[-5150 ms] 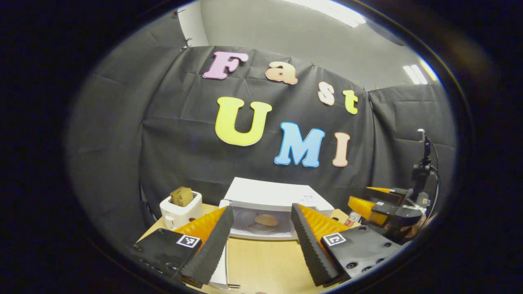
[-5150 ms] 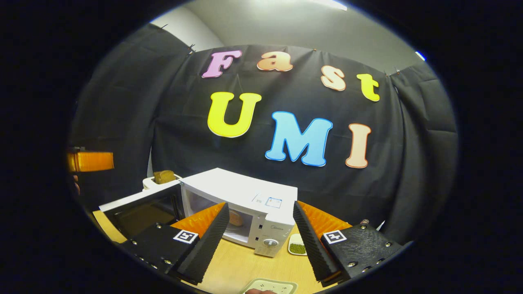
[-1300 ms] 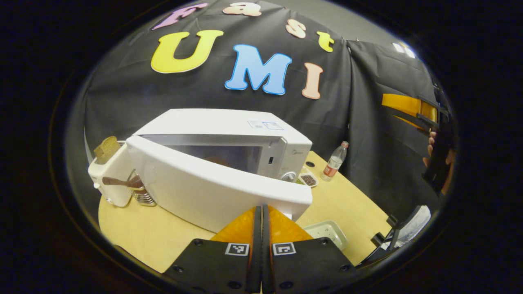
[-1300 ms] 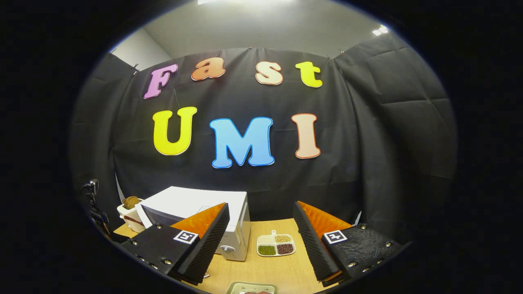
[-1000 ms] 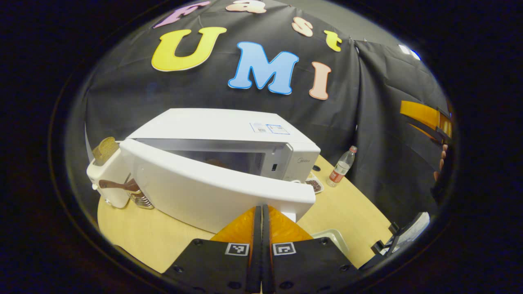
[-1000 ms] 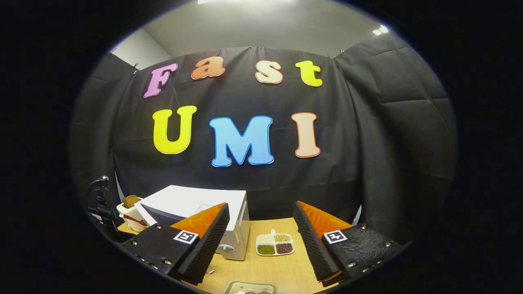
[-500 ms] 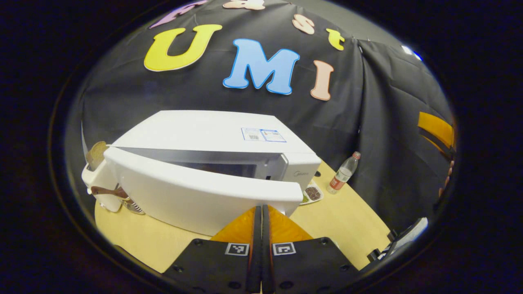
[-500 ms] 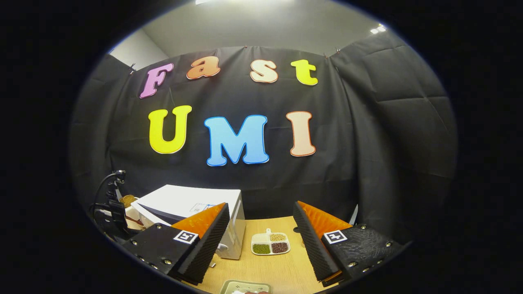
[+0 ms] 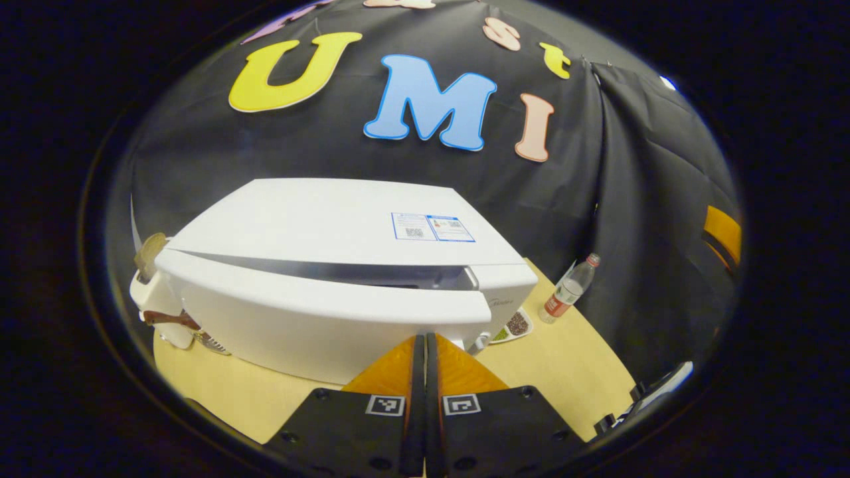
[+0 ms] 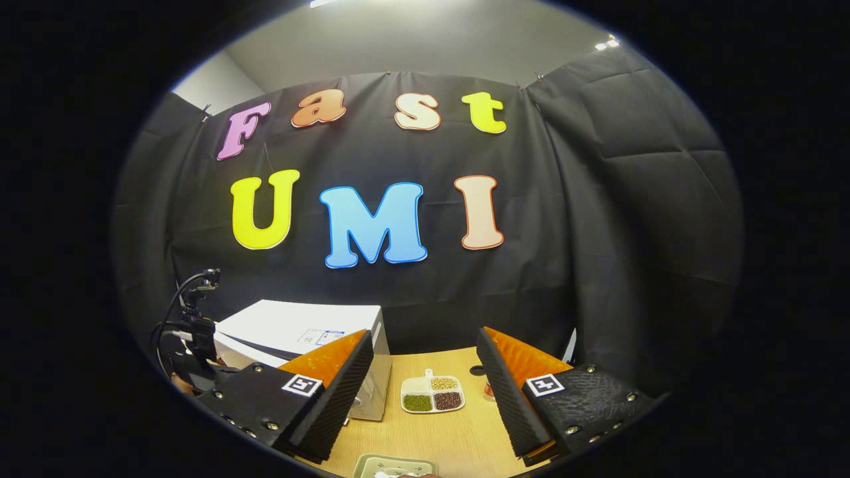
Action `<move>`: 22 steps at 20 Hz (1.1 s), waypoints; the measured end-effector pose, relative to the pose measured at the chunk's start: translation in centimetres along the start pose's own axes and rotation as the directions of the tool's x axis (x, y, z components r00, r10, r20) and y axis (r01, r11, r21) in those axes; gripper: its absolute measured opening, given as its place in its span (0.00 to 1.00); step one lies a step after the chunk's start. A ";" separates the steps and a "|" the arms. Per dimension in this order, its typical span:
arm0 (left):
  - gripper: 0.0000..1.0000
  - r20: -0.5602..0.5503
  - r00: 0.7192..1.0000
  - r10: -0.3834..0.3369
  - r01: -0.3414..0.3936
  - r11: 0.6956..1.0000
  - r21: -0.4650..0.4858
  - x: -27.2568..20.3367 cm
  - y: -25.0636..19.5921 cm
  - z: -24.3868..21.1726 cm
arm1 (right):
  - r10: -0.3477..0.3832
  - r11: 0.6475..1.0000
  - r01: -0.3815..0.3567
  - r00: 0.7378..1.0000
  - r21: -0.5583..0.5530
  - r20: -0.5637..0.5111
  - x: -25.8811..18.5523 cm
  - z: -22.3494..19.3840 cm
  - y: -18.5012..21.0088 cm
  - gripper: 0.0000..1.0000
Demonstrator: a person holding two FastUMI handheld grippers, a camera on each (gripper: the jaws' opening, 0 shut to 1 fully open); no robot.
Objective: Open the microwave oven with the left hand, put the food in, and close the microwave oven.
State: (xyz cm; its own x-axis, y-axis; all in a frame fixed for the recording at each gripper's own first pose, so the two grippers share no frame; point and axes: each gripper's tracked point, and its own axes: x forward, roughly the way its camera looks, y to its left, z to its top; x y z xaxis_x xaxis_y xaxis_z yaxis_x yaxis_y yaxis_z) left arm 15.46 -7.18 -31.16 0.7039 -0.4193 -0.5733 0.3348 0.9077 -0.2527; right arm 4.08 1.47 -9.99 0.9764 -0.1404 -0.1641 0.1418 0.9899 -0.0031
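In the left gripper view, the left gripper (image 9: pixel 425 345) has its two fingers pressed flat together, with nothing between them, and the tips are against the front of the microwave door (image 9: pixel 319 318) near its right edge. The door is almost shut: only a thin dark gap shows between its top edge and the body of the white microwave oven (image 9: pixel 312 219). The oven stands on a light wooden table (image 9: pixel 558 358), at the far side near the black cloth wall. The food inside the oven cannot be seen. To the left of the oven is a white toaster (image 9: pixel 156 299) with a slice of bread (image 9: pixel 147 247) on top. To the right of the oven there is a small divided dish (image 9: pixel 511 325), and a plastic bottle (image 9: pixel 571 287) stands further right, near the wall. In the right gripper view, the right gripper (image 10: pixel 424 368) has its fingers wide apart and holds nothing, above the near part of the table. Between its fingers, further away, the divided dish (image 10: pixel 433 394) with beans lies on the table, just right of the oven (image 10: pixel 302 328). A pale tray (image 10: pixel 395 467) is at the near edge, partly cut off.
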 end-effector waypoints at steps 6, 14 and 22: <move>0.07 -0.024 0.999 0.031 -0.032 0.998 -0.046 1.8 0.6 0.1 | 0.001 1.000 0.000 1.000 0.007 -0.014 0.9 -0.4 -0.1 0.96; 0.07 -0.050 0.997 0.061 -0.064 0.997 -0.047 2.4 1.1 -0.8 | -0.011 1.000 0.011 1.000 0.008 -0.026 1.9 -0.7 -0.8 0.96; 0.07 -0.048 0.998 0.045 -0.047 0.998 -0.037 2.5 1.1 -0.8 | 0.019 1.000 -0.018 0.999 0.022 -0.040 2.2 -0.8 0.6 0.96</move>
State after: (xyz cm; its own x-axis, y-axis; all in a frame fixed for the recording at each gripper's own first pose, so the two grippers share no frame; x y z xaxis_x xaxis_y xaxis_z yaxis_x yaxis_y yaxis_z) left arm 17.09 -7.25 -33.44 0.6872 -0.3770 -0.6210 0.2782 0.9262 -0.2545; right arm 6.16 1.75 -11.17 0.9717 -0.1210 -0.2030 0.1280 0.9915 0.0216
